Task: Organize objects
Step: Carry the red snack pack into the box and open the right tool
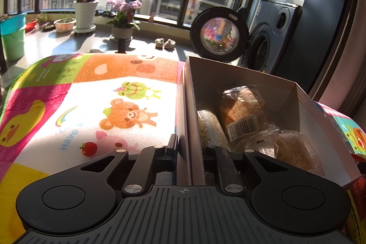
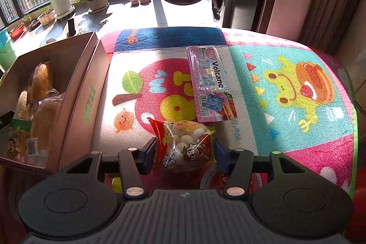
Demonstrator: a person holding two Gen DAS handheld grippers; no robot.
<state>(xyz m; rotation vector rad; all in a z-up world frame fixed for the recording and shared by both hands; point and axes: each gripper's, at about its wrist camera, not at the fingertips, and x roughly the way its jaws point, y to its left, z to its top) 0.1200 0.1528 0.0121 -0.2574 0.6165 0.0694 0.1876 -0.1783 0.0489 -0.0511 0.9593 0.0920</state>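
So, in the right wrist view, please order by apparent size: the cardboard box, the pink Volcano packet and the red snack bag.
1. cardboard box
2. and 3. pink Volcano packet and red snack bag: they look alike in size, and the bag lies nearer the camera, partly hidden between the right gripper fingers, so I do not rank them.

Cartoon play mat (image 2: pixel 286 93) (sunlit), cardboard box (image 2: pixel 87 74), pink Volcano packet (image 2: pixel 210 81), snack bag (image 2: pixel 185 145)

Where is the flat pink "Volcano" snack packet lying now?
In the right wrist view, the pink Volcano packet lies on the colourful mat, beyond the red ball-snack bag.
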